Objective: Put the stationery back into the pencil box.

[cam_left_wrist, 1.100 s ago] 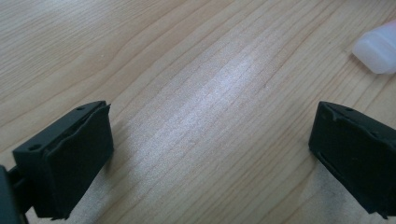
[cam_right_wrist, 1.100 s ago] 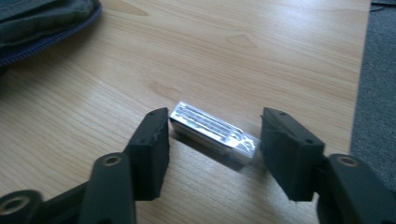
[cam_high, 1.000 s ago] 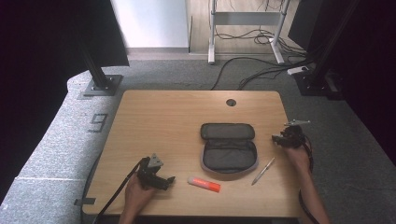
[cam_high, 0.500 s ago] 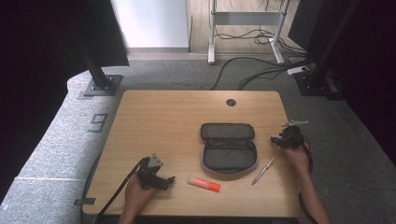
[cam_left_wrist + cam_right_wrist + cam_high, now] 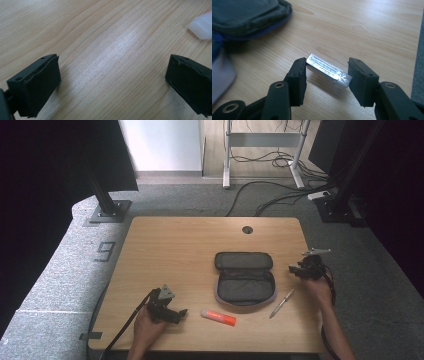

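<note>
Right gripper (image 5: 327,72) gripping a small silver block (image 5: 328,70)

Its jaws, half closed, pinch the block just above the table (image 5: 175,250), right of the open pencil case (image 5: 245,282), apparently empty. Next, likely carry it there. The left gripper (image 5: 112,75) rests wide open, holding nothing.

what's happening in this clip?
A person works at a wooden table with a hand-held gripper in each hand. The right hand-held gripper is clamped on a small silver rectangular object beside the open pencil case. The left hand-held gripper rests open near an orange-and-white marker. A pen lies nearby.
</note>
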